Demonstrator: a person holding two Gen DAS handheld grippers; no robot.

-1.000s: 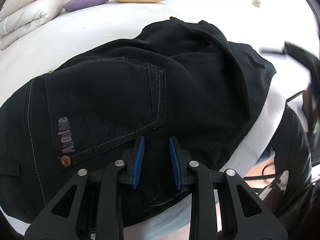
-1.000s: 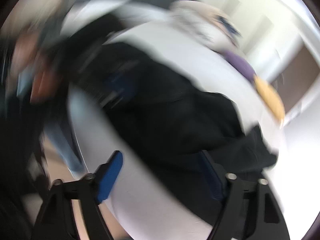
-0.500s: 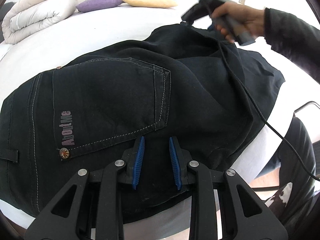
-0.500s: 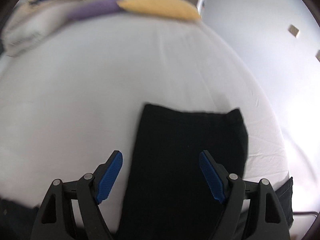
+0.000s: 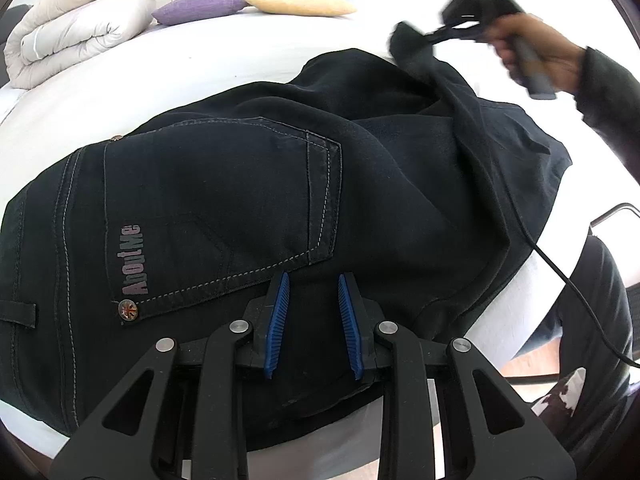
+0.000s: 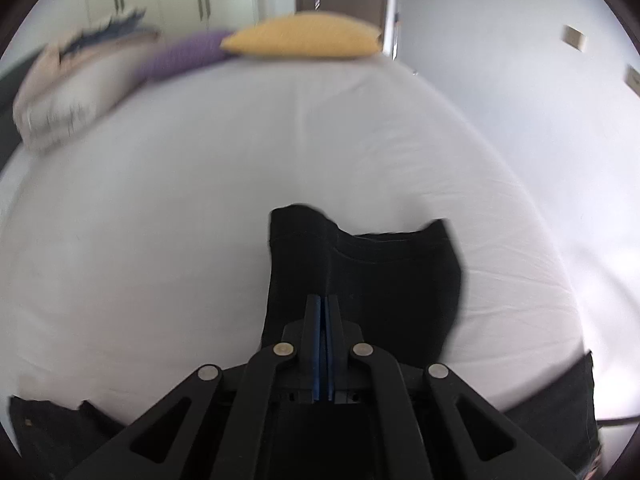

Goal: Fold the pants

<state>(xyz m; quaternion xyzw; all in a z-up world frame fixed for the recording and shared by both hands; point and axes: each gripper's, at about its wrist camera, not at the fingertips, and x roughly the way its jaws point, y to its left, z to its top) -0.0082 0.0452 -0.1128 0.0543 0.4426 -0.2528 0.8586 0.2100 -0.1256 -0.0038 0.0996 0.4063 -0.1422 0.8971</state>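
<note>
We are pinning the pants (image 5: 240, 200) at the seat on the bed (image 6: 200, 200) with the narrowly parted left gripper (image 5: 312, 280), while the right gripper (image 6: 324, 300), clamped on a leg hem (image 6: 304, 236), is lifting it for folding.

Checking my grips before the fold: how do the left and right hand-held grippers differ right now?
The left hand-held gripper has a gap between its blue pads; the right hand-held gripper has its pads pressed together. The left sits by the back pocket; the right pinches the pants at the leg end. Both point down at the bed.
</note>
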